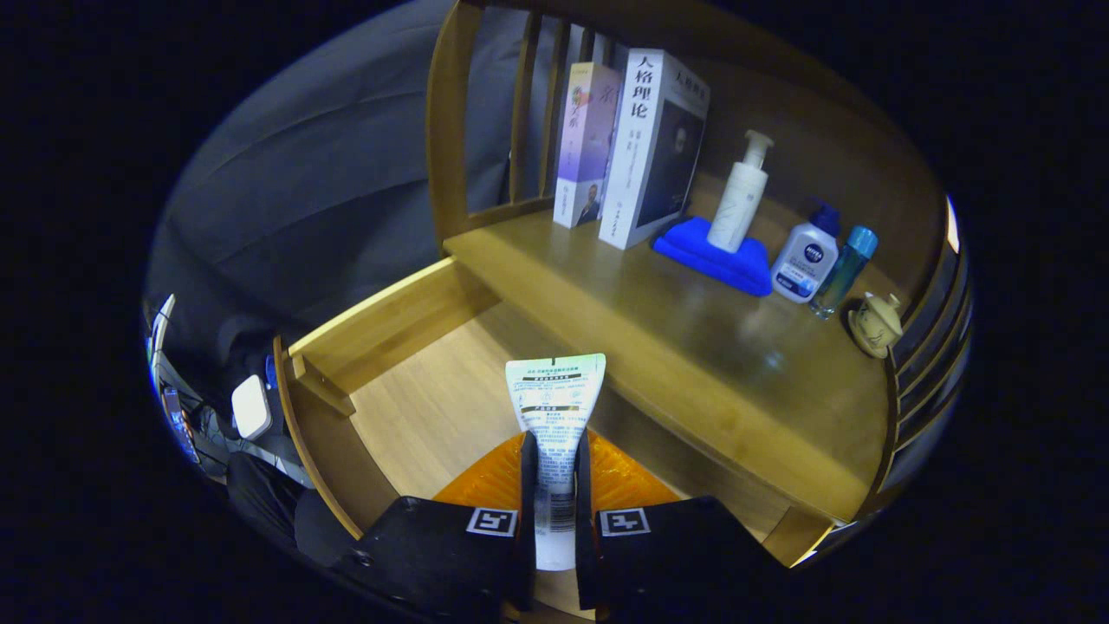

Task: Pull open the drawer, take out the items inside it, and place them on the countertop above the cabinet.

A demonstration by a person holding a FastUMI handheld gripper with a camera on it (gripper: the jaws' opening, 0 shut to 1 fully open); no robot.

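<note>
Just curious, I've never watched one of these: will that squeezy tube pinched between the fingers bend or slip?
The tube looks like soft plastic, so it may dent where the gripper clamps it. Its glossy skin could slip. Held above the open drawer, it stands straight, so it's probably light.

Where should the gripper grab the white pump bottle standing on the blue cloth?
Best around the pump bottle's straight middle body, coming from the front, the drawer side, since it stands upright with a narrow pump on top. The gripper is shut on the tube now.

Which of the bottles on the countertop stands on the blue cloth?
The white pump bottle: it stands upright on the folded blue cloth. The white bottle with the blue cap and the teal bottle stand on bare countertop beside it.
</note>
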